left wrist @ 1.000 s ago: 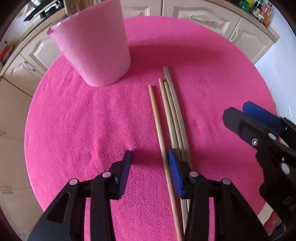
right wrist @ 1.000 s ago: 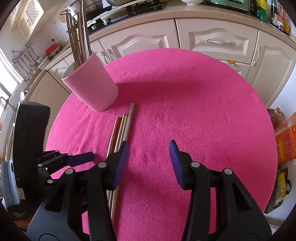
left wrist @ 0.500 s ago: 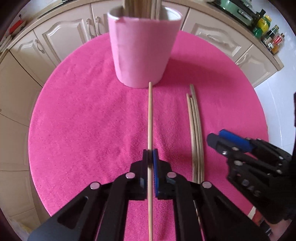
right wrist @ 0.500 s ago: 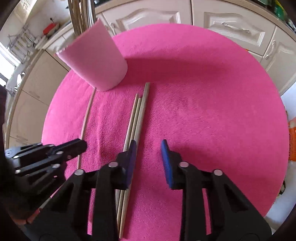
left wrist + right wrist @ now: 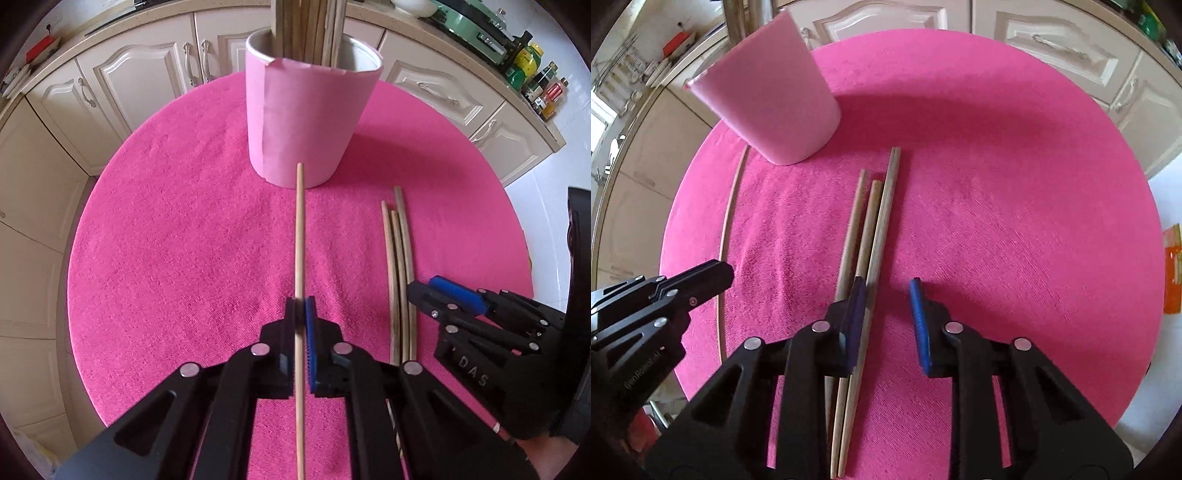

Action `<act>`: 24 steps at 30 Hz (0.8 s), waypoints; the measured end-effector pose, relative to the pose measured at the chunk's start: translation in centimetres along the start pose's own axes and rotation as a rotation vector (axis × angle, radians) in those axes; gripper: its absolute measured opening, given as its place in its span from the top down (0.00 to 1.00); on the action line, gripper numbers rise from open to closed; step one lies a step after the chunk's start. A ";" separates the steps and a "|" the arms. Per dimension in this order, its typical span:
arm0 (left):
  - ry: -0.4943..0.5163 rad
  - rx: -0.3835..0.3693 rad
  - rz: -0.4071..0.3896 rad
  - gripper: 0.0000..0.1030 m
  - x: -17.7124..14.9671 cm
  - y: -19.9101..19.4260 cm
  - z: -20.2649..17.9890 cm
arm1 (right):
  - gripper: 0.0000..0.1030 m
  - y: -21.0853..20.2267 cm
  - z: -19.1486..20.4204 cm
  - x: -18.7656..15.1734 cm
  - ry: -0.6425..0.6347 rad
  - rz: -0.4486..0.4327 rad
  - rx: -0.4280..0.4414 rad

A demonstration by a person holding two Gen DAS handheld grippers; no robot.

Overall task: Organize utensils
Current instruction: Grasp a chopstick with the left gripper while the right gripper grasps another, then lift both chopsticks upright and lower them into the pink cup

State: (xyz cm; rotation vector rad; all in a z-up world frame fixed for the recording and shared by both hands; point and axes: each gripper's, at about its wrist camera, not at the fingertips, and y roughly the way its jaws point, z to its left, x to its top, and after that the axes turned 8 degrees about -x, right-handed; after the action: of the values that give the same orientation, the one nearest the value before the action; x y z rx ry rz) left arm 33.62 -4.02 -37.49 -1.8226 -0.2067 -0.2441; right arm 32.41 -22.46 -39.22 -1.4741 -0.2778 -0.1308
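A thin pale wooden chopstick point(image 5: 300, 236) is clamped btwn the blue pads of the left hand-held gripper point(image 5: 301, 314), jaws pinched fully onto it; it runs straight ahead from the jaws w/ its far tip seen in front of the lower wall of the pink cylindrical holder point(image 5: 310, 110). In the right wrist view the same stick point(image 5: 729, 221) is seen at the left of the cloth, tip near the holder's base point(image 5: 768, 99); whether it is lifted clear of the cloth cannot be told.

Three more tan wooden chopsticks point(image 5: 866, 236) are laid side by side, touching, on the pink cloth to the right of the held one point(image 5: 399, 258). The right hand-held gripper point(image 5: 888, 295) is held low over their near part, jaws at a narrow gap, nothing pressed btwn the pads: the left pad point(image 5: 857, 306) is seen over the bundle, the thickest stick just inside the gap by that pad, the right pad point(image 5: 918, 310) over bare cloth.

The holder stands upright toward the far side of the round bench covered w/ bright pink cloth point(image 5: 166, 258), already filled w/ a bunch of wooden sticks point(image 5: 306, 26) standing in it. The right hand-held gripper point(image 5: 436, 291) is gripped by a black-gloved hand point(image 5: 535, 413).

Cream kitchen cabinets point(image 5: 140, 77) are seen behind the bench, bottles point(image 5: 535, 70) on the worktop at far right
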 end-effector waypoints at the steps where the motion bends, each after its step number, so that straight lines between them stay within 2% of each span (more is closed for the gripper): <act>1: -0.001 -0.001 0.000 0.95 0.1 0.0 -0.1 | 0.76 0.0 -0.1 0.0 0.005 0.004 0.002; 13: 0.009 0.001 -0.008 0.95 0.4 -0.1 -1.3 | 0.76 1.3 3.0 2.3 -0.105 0.049 -0.152; 15: 0.014 -0.004 -0.018 0.95 0.3 -0.5 -1.6 | 0.83 1.2 2.5 2.2 -0.092 0.046 -0.136; 18: 0.024 -0.009 -0.041 0.95 0.3 -1.4 -1.7 | 0.94 1.0 0.8 2.1 -0.031 0.050 -0.066; 24: 0.037 -0.031 -0.118 0.95 0.2 -3.6 -2.3 | 0.94 -0.6 -3.2 1.6 0.094 -0.006 0.070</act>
State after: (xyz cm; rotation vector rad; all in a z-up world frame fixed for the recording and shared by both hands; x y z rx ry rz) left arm 32.76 -5.27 -33.51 -1.8375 -0.2859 -0.3650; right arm 34.10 -25.58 -38.49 -1.3936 -0.2086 -0.1922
